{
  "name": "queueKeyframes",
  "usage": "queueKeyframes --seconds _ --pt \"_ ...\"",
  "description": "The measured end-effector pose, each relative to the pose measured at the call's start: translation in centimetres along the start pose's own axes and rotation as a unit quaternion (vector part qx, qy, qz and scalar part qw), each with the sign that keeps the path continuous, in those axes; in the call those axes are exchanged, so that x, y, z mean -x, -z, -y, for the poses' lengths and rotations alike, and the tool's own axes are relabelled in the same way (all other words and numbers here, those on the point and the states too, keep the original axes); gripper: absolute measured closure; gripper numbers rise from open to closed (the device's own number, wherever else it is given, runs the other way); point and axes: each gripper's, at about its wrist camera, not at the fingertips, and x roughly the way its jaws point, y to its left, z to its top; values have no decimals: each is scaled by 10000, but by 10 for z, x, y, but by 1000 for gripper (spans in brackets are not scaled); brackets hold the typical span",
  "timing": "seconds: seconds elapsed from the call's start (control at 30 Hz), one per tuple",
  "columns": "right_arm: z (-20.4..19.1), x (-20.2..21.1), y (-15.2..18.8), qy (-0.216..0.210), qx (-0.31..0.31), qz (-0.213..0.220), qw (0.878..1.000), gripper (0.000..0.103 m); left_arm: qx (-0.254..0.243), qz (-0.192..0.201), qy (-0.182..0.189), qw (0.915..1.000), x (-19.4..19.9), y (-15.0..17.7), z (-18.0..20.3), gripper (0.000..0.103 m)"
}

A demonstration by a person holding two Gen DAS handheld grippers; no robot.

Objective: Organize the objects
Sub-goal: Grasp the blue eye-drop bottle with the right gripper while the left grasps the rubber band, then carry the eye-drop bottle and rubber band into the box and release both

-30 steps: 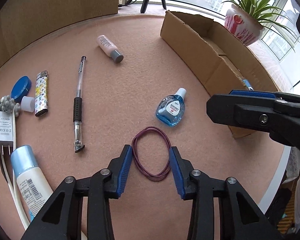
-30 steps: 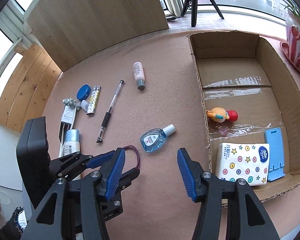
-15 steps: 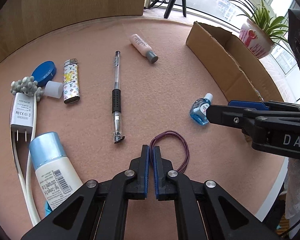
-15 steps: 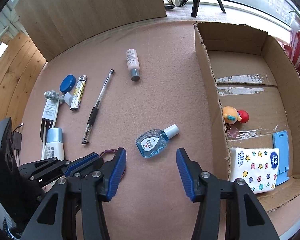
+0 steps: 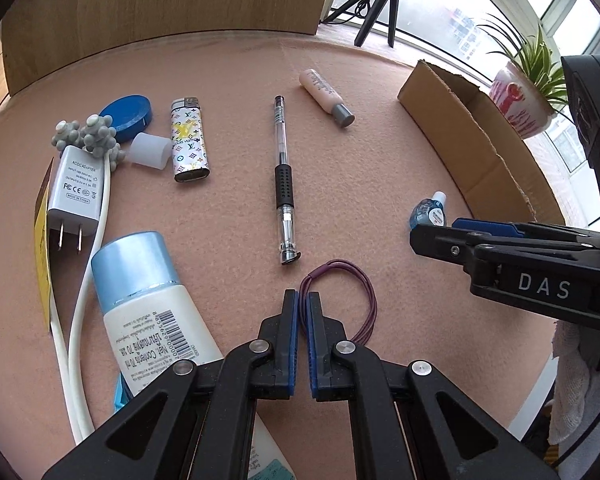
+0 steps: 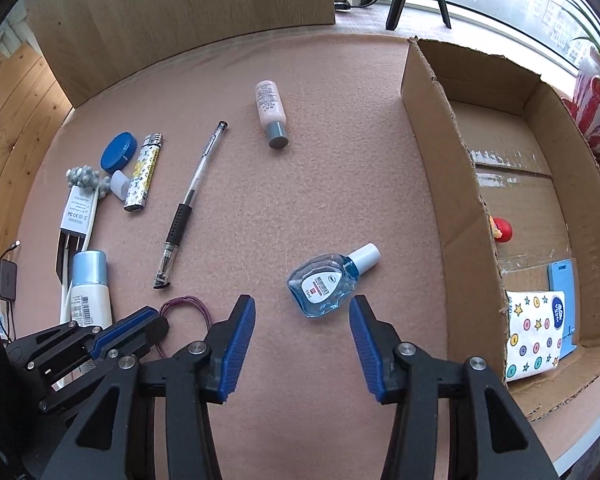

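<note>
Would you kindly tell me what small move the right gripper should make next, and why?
Probably lower the right gripper a little over the blue bottle, then close. Its fingers stand open with the bottle lying just ahead between them, not yet touched.

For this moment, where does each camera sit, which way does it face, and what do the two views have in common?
Left wrist: on the left gripper, looking steeply down at the pink mat; its fingers pinch the purple hair tie; the right gripper crosses at right.
Right wrist: on the right gripper, looking down at the blue bottle, jaws apart and closing, beside the cardboard box.
Shared: pen, lighter, hair tie, bottle.
</note>
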Motion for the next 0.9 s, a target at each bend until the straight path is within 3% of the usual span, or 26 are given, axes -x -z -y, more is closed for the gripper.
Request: queueKeyframes --seconds 0.2,0.43,0.9 --pt "15 -15 -10 -50 -601 -43 9982 58 53 -24 123 9999 1 2 -2 99" --pt "11 -18 -17 11 -368 9 9993 69 94 11 162 9998 4 -2 -2 99" --pt "28 27 -1 -754 -276 378 9961 69 -58 493 193 9986 39 -36 21 99"
